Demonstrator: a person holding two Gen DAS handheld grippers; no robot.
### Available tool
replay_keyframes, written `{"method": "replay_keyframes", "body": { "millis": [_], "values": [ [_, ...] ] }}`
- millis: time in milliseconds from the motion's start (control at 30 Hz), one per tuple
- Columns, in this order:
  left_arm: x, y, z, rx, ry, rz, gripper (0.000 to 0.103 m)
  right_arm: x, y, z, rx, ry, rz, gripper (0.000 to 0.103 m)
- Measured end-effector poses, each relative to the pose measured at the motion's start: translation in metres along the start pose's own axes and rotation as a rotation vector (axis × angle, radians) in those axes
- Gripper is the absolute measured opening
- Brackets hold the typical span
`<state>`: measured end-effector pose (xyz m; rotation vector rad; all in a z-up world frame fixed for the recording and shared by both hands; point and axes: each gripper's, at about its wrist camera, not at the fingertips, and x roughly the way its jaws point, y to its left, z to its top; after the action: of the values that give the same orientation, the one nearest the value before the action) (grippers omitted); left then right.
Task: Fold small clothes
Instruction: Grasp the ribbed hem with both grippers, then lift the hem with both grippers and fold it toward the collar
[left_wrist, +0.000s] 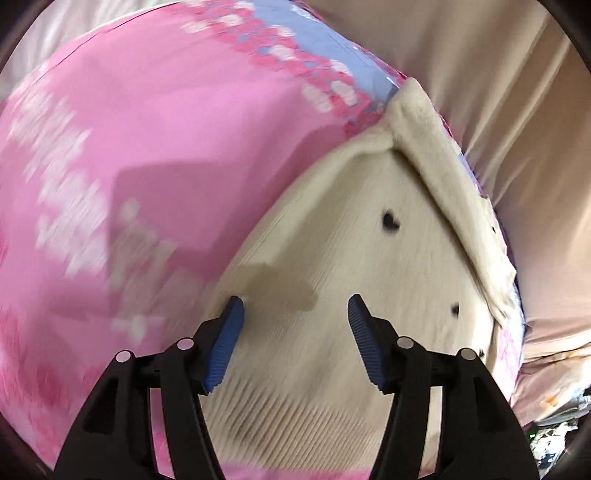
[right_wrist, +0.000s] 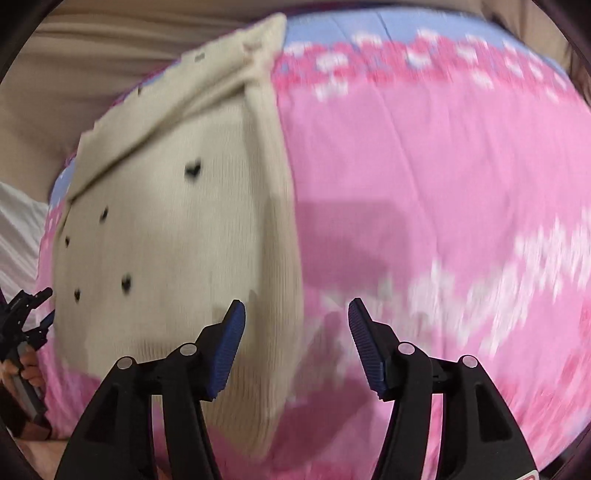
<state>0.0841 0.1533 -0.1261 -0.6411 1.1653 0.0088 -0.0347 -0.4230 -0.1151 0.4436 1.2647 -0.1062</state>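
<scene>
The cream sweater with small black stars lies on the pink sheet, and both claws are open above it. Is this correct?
One detail is wrong: the marks on the sweater are black hearts, not stars, as the right wrist view shows. It lies on the pink sheet; the left claw and right claw are open.

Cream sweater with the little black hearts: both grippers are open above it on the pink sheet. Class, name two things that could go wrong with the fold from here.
1. The sweater lies free with both the left gripper and the right gripper open, so its folded flap near the top could spring back.
2. The right gripper hangs over the sweater's edge, partly above the pink sheet; closing there might pinch the sheet too.
</scene>
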Motion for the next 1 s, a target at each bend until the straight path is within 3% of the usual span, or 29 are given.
{"method": "replay_keyframes", "body": {
  "millis": [167,200,300,367,467,500,533,567,733,867,1000],
  "values": [
    [-0.029,0.018,-0.022,-0.059,-0.105,0.07,0.064,0.002,0.009,-0.038,0.026,0.008,0.045,0.058],
    [-0.032,0.025,-0.025,-0.07,-0.104,0.059,0.067,0.003,0.013,-0.041,0.019,0.005,0.057,0.058],
    [-0.013,0.037,-0.033,-0.078,0.008,0.025,0.068,0.004,0.024,-0.048,-0.002,-0.018,0.051,0.061],
    [-0.017,0.035,-0.039,-0.047,-0.02,0.007,0.066,0.005,0.026,-0.052,0.004,-0.036,0.06,0.061],
    [-0.017,0.035,-0.043,-0.049,-0.008,-0.023,0.052,0.006,0.025,-0.051,0.05,-0.064,0.093,0.05],
    [-0.015,0.034,-0.044,-0.054,-0.01,-0.022,0.046,0.007,0.026,-0.049,0.064,-0.07,0.098,0.035],
    [-0.013,0.033,-0.043,-0.057,0.001,-0.026,0.033,0.009,0.026,-0.046,0.072,-0.072,0.096,0.011],
    [-0.009,0.032,-0.043,-0.056,0.025,-0.031,0.009,0.012,0.027,-0.042,0.072,-0.066,0.093,0.01],
    [-0.015,0.039,-0.041,-0.139,0.062,-0.082,0.007,-0.015,0.034,-0.031,0.01,-0.105,0.077,0.007],
    [-0.041,0.03,-0.051,-0.08,0.087,-0.12,0.006,-0.058,0.018,-0.036,-0.007,-0.153,0.044,0.006],
    [-0.052,0.028,-0.075,-0.053,0.162,-0.137,0.006,-0.084,-0.003,-0.043,-0.04,-0.166,-0.03,0.005]
  ]
}}
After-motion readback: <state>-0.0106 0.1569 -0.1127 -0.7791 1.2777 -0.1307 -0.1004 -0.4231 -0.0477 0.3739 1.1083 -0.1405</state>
